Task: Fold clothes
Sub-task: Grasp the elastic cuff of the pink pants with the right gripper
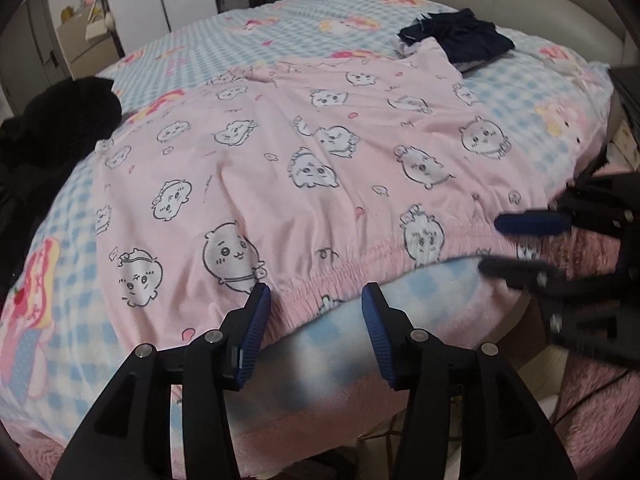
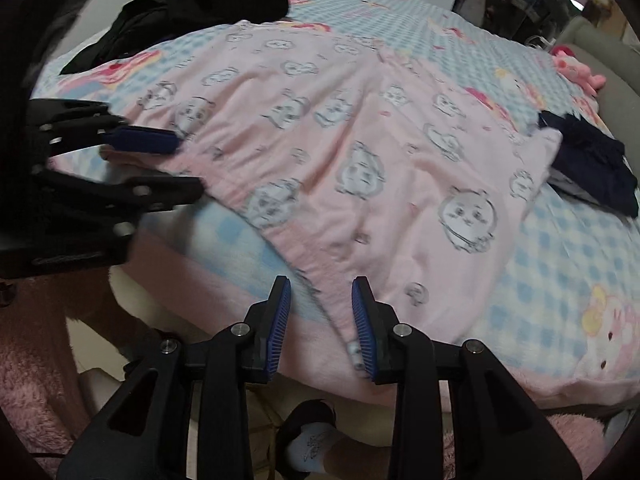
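Black clothes (image 1: pixel 56 128) heaped at the bed's left edge. Pink pyjama trousers (image 1: pixel 304 160) lie spread across the checked blanket (image 1: pixel 520 96), waistband at the near edge. Left gripper (image 1: pixel 316 300) gapes over the waistband; right gripper (image 2: pixel 320 292) stands apart, straddling the pink hem. Navy garment (image 1: pixel 460 36) far right.

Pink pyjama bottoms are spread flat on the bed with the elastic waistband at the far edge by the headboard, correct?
No. The pink pyjama bottoms are spread on the bed, but the elastic waistband lies at the near edge by the grippers, as the left wrist view shows.
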A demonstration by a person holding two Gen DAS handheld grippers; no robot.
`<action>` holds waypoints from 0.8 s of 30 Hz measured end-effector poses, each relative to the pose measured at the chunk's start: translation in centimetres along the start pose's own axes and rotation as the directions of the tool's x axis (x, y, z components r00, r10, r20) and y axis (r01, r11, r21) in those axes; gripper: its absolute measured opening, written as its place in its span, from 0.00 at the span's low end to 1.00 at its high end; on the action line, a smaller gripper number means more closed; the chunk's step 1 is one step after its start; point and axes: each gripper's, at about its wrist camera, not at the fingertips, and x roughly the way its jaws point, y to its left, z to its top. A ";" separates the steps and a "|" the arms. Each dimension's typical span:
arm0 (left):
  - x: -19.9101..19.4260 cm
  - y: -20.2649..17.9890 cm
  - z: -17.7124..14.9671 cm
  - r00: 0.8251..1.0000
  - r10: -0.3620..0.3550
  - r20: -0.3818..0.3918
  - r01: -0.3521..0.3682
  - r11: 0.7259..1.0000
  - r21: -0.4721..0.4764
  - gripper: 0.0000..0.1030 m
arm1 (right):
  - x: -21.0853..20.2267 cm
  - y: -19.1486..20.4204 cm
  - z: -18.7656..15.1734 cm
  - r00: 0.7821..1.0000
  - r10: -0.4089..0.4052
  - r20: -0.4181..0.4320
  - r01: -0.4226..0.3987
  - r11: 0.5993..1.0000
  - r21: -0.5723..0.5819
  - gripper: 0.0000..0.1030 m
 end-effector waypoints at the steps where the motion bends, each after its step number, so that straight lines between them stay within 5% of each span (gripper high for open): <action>1: 0.3 -0.1 0.1 1.000 0.014 -0.009 -0.014 1.000 0.003 0.48 | 0.2 -0.2 -0.1 1.000 0.000 0.002 0.000 1.000 0.016 0.31; 4: 1.1 -0.5 0.3 0.998 0.050 -0.030 -0.050 0.999 0.002 0.42 | 0.6 -0.8 -0.2 1.000 0.000 0.007 -0.001 0.998 0.063 0.31; 7: 0.7 -0.4 0.6 1.000 0.029 -0.009 -0.029 0.999 -0.027 0.31 | 0.4 -0.8 0.0 1.000 -0.003 0.027 0.001 0.997 0.074 0.20; 11: 0.9 0.5 1.4 1.000 -0.012 0.013 0.013 0.996 -0.084 0.27 | 0.3 -1.5 0.4 0.999 0.017 0.048 -0.023 0.992 0.126 0.20; 18: 0.3 2.9 2.2 0.990 -0.123 0.067 0.135 0.968 -0.210 0.27 | -1.7 -2.6 1.3 0.986 0.093 0.137 -0.123 0.967 0.224 0.20; 24: 2.3 4.0 1.8 0.977 -0.211 0.016 0.207 0.934 -0.291 0.29 | 1.7 -3.4 1.7 0.996 0.040 0.077 -0.061 0.956 0.287 0.20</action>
